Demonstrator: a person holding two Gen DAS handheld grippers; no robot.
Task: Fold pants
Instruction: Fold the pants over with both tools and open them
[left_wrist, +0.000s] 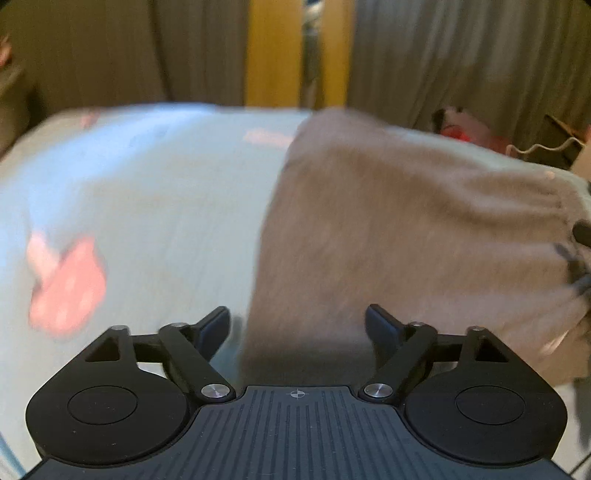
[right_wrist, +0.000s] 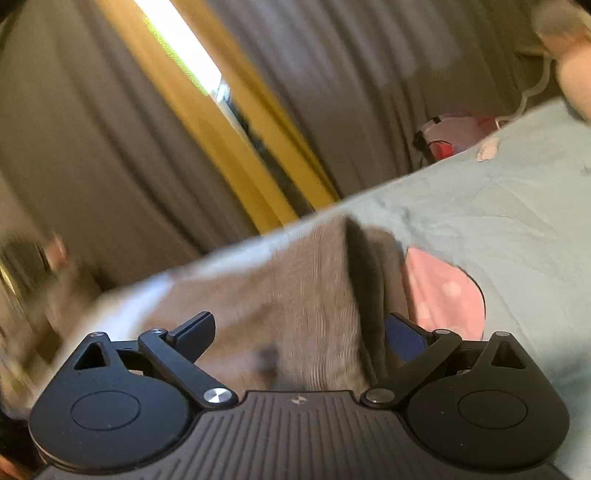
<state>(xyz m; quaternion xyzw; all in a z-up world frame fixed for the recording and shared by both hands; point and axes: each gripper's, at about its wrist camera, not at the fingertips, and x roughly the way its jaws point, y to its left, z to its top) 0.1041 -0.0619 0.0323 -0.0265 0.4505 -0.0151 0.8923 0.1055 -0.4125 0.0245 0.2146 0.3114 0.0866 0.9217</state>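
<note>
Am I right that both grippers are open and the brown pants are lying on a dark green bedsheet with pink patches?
Not quite: the bedsheet is pale blue, not dark green, as the left wrist view shows. The rest holds: the left gripper and right gripper are open, and the brown pants lie on the sheet with its pink patches.

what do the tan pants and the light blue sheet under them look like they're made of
Pants: seemingly a soft ribbed knit or fine corduroy, matte; faint lengthwise lines show. Sheet: probably thin woven cotton, matte, with small wrinkles and pink printed patches. Blur leaves both uncertain.

Home bedroom: bed sheet (left_wrist: 155, 192) with pink prints, grey curtains (right_wrist: 92, 129) behind.
</note>
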